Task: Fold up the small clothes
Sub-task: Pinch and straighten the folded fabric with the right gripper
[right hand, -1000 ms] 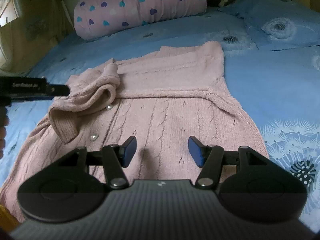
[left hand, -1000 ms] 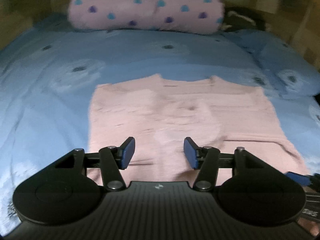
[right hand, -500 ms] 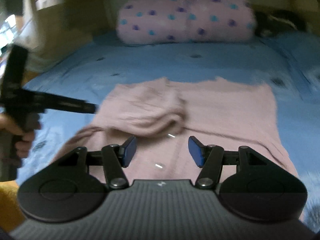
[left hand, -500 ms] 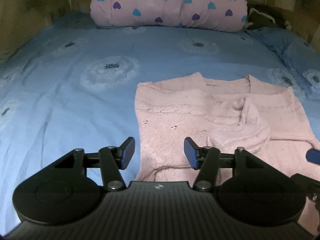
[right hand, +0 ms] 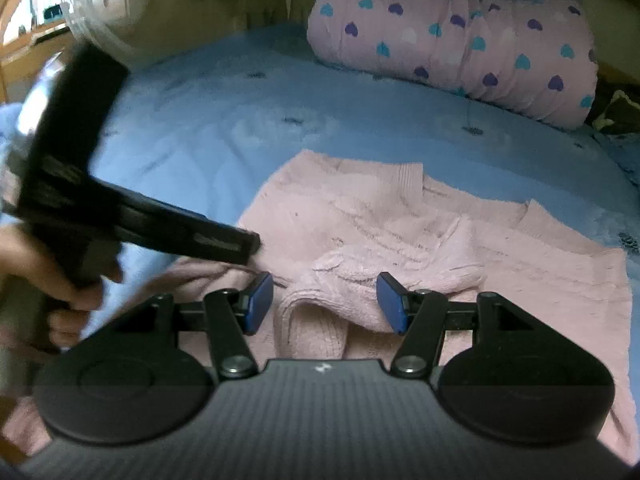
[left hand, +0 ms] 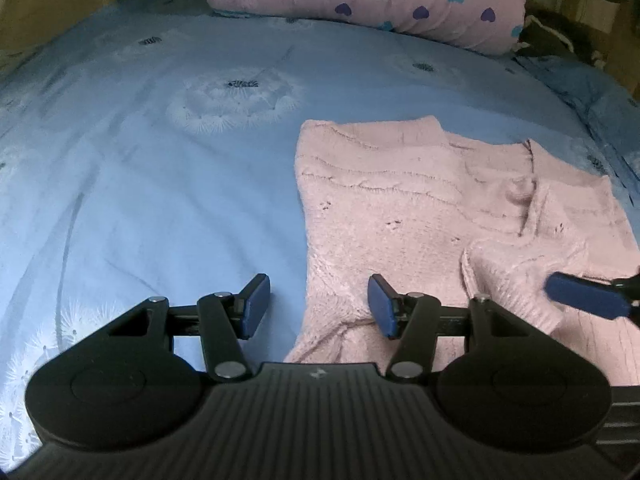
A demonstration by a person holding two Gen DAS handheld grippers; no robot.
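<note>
1. The bed (left hand: 160,184) is covered in a smooth blue sheet printed with pale dandelion heads and lightly creased.
2. At its head lies a plump, rolled pink quilt (right hand: 452,40) dotted with teal, purple and white hearts.
3. The pink sweater (left hand: 392,208) lies flat on the sheet, collar towards the quilt. It is a soft, fuzzy knit with cable ridges and small eyelet holes, and one sleeve (right hand: 360,292) is folded over the body in a thick, rumpled loop with a ribbed cuff.
4. The left gripper (left hand: 318,306) hangs over the sweater's left edge, its blue pads spread wide and holding nothing.
5. The right gripper (right hand: 325,302) hovers just above the folded sleeve, its jaws likewise wide apart and empty.
</note>
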